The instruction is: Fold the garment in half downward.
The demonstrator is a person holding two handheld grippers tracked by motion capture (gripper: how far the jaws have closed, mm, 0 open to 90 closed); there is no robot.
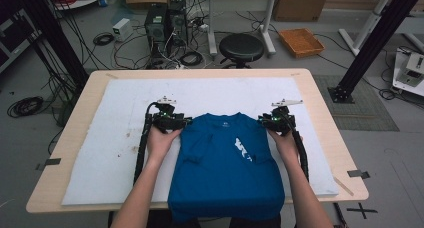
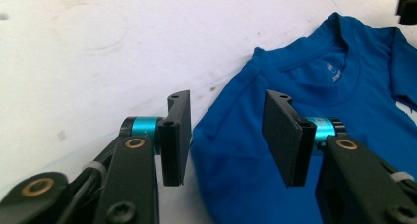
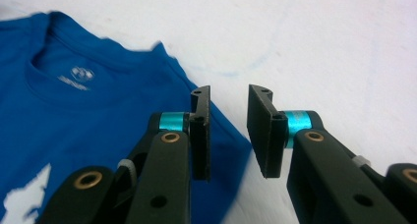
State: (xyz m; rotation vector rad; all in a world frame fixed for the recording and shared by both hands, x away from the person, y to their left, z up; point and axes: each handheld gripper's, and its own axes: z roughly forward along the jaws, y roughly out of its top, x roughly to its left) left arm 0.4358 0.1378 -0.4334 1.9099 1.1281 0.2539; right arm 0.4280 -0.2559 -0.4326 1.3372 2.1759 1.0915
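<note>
Nearest the person, the hem of the blue cotton T-shirt with a white chest print (image 1: 227,163) is seen hanging over the front edge of the pale wooden surface (image 1: 320,103); the rest of it lies flat, front up, on the white padded sheet (image 1: 110,138) that covers most of that surface, collar pointing away. The sleeves appear to be folded in over the body.

At the shoulders, both tools are held close to the cloth. The left gripper (image 2: 226,135) is positioned over the shirt's left shoulder edge, its fingers (image 2: 176,135) spread apart with one over the sheet and one over the fabric, nothing clamped. The right gripper (image 3: 228,133) is placed at the opposite shoulder edge, its fingers (image 3: 200,130) likewise parted and empty, the gap lying just at the shirt's border.

The garment is judged light, limp and easily wrinkled; it will drape and sag when lifted, and a single layer could slip from smooth pads. A hold at each shoulder seam, where the fabric is doubled and stitched, is judged firmest.

Beyond the surface, a round black stool (image 1: 241,48) and an orange tray (image 1: 301,41) are seen on the floor.
</note>
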